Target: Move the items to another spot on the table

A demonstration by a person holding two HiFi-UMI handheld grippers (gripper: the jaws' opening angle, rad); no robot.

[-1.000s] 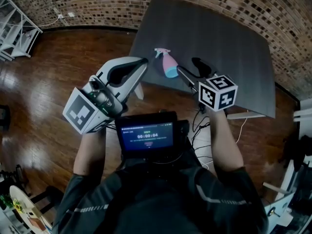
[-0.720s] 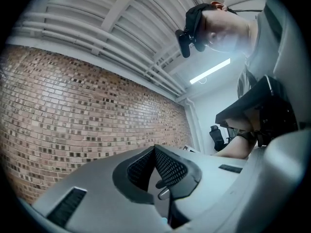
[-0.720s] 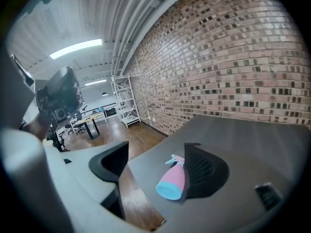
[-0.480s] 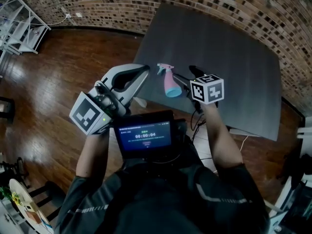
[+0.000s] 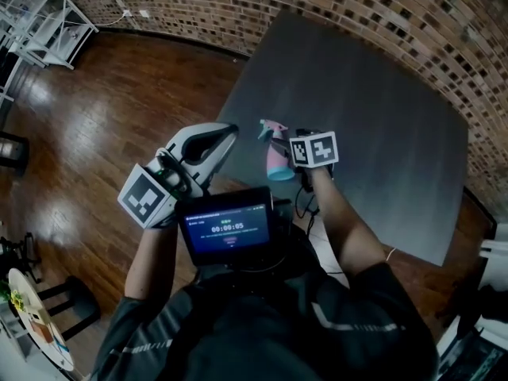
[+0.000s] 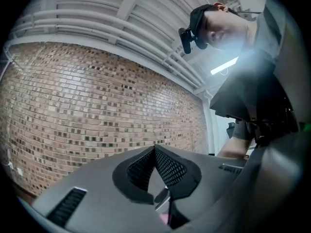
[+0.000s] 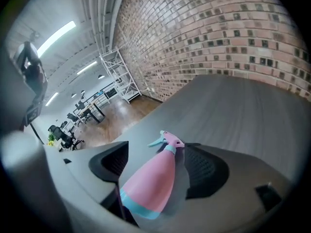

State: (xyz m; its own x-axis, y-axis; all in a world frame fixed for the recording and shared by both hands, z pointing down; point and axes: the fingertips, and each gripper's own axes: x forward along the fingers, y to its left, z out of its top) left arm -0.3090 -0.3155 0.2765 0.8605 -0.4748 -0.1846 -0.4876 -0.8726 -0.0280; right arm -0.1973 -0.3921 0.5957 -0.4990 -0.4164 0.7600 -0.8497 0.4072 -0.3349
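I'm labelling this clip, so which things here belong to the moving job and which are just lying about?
Job: pink spray bottle lying on the grey table; right gripper, whose jaws have just been opening, with the bottle between them.
Lying about: white shelf rack; office desks and chairs far off.

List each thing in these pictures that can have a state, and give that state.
spray bottle: on the table, between the right gripper's jaws, not gripped.
right gripper: open; its jaws have just been opening, one either side of the spray bottle.
left gripper: shut, nothing between its jaws.
screen: lit.
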